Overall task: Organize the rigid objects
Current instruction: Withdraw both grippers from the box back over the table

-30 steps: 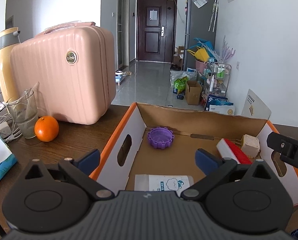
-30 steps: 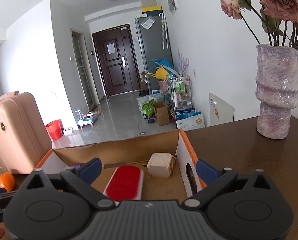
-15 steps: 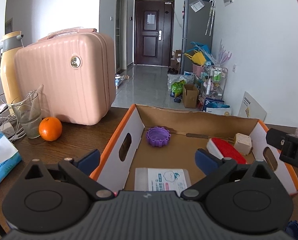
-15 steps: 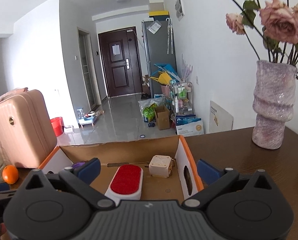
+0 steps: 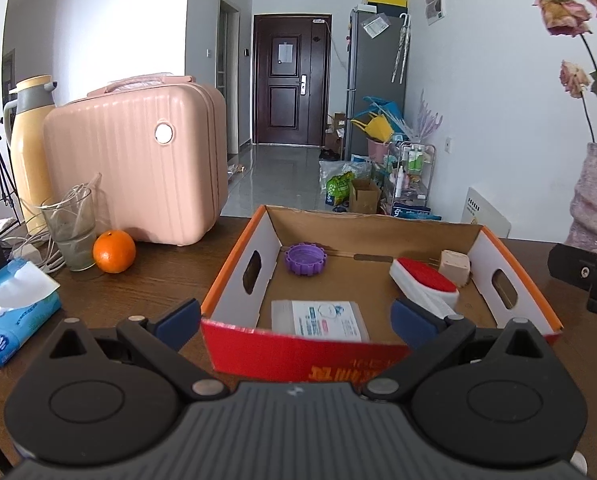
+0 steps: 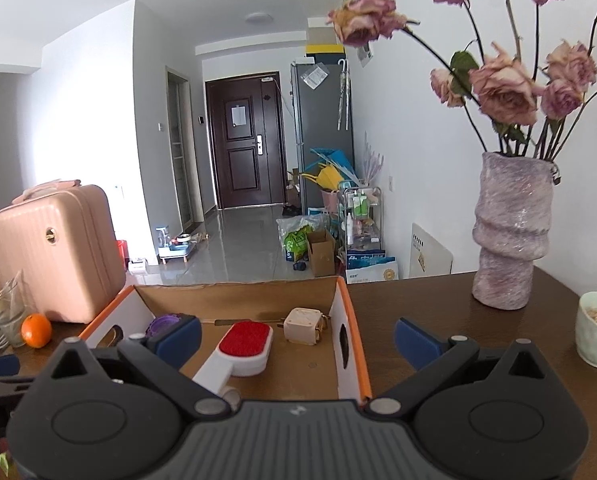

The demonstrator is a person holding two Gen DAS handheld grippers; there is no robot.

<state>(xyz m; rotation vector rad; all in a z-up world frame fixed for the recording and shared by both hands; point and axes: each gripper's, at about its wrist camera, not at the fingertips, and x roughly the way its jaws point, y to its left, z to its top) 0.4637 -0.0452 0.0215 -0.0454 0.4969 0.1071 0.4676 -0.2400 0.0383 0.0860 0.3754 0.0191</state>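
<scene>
Black tongs come first in each view: the left tongs (image 5: 294, 318) and right tongs (image 6: 296, 338) both stand spread and carry nothing. Just beyond, the box (image 5: 234, 256) sits on the table (image 5: 158, 280), holding a packet (image 5: 318, 318) nearest, then a brush (image 6: 242, 346) whose long axis runs away from the tongs, then a cube (image 6: 302, 320) and a purple cap (image 5: 304, 259). I judge the right tongs nearer the brush, handle end toward them.
</scene>
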